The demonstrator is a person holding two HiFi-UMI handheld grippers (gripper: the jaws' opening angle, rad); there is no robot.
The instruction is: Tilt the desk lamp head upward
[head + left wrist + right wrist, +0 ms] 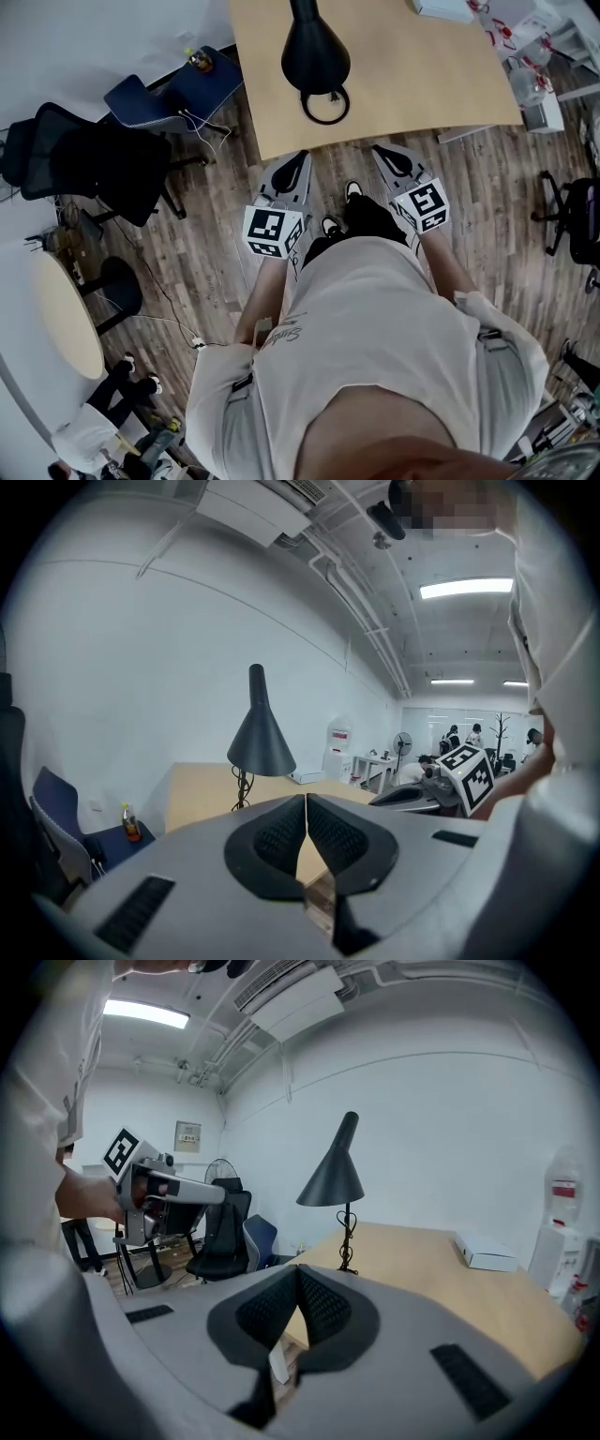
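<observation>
Just short of the near edge of a light wood desk (412, 84), a person stands holding the left gripper (300, 159) and the right gripper (384, 153) side by side, both pointing at the desk and touching nothing. Each gripper's own view shows its jaws pressed together at the tips, with nothing between them. The desk lamp (314, 52) stands on the desk ahead of the left gripper, well apart from both. From the head view, its black cone head (315, 56) hides the stem, the top is cut off by the frame's upper edge, and only the ring base (325, 105) shows below the shade. In the left gripper view the lamp (260, 738) rises above the closed jaws with its shade facing down; its foot sinks behind the gripper's grey body. In the right gripper view the lamp (334, 1177) stands beyond the jaws, a cord wound round its thin stem, and its base is too small to make out. A white box (487, 1255) lies farther along the desk. A black office chair (89, 164) and a blue chair (178, 94) sit left of the desk.
</observation>
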